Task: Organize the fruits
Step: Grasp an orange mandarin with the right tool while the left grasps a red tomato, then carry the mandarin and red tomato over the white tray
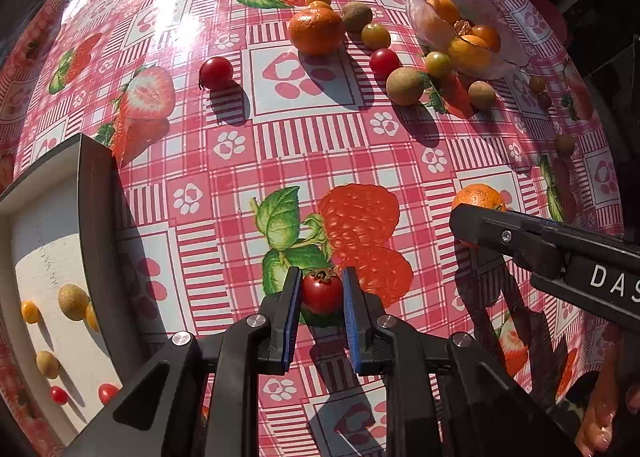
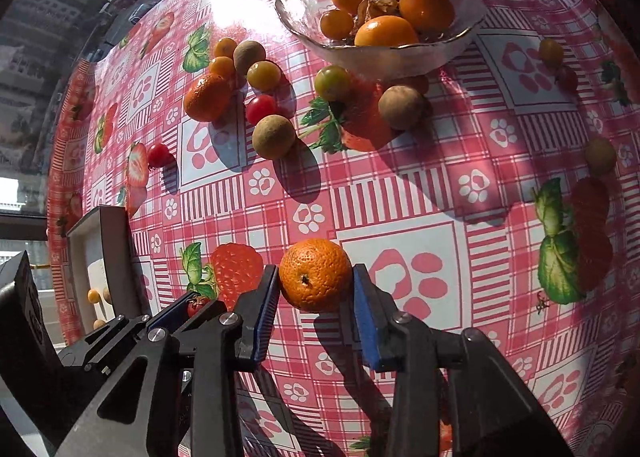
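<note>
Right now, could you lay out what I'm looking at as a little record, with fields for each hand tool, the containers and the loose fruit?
left gripper: closed on a small red tomato
right gripper: closed on a tangerine
tray: at the left, already holds a few small fruits
glass bowl: far side, holds orange fruits
loose on tablecloth: second tangerine, red tomato near the tray, brown round fruits, yellow-green tomatoes

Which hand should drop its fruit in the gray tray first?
Probably the left. Its tongs hold a small red tomato right beside the tray; the right tongs, around the orange, sit farther away.
</note>
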Tool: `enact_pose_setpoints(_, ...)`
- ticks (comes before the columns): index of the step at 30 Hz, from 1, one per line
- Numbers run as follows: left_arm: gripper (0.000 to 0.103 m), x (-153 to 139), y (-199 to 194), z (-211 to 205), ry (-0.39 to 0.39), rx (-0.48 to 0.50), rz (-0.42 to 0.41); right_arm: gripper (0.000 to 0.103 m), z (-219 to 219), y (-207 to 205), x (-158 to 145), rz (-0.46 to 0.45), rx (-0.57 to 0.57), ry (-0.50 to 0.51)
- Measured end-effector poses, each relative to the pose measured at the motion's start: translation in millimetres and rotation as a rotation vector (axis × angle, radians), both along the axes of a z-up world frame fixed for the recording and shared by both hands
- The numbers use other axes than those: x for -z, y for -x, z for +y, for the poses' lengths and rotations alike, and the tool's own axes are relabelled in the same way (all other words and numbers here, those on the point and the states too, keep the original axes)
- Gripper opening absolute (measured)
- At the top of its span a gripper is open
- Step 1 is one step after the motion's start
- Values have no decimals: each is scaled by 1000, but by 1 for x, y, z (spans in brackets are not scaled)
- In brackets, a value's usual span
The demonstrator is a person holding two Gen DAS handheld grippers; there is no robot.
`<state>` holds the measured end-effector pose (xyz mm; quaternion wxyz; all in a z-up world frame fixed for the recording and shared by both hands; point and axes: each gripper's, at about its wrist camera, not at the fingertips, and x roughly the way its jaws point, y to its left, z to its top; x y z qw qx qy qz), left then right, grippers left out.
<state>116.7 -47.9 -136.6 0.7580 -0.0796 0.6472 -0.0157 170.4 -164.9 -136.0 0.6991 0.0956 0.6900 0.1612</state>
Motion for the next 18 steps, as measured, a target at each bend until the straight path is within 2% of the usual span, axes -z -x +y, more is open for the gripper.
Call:
enact_pose_setpoints(10, 21, -6, 36, 16, 27, -3, 10, 39, -12, 45, -2, 41, 19, -1)
enact_pose_setpoints(18, 21, -31, 55, 25, 35, 7, -17, 39, -14, 64, -13, 42, 22, 13)
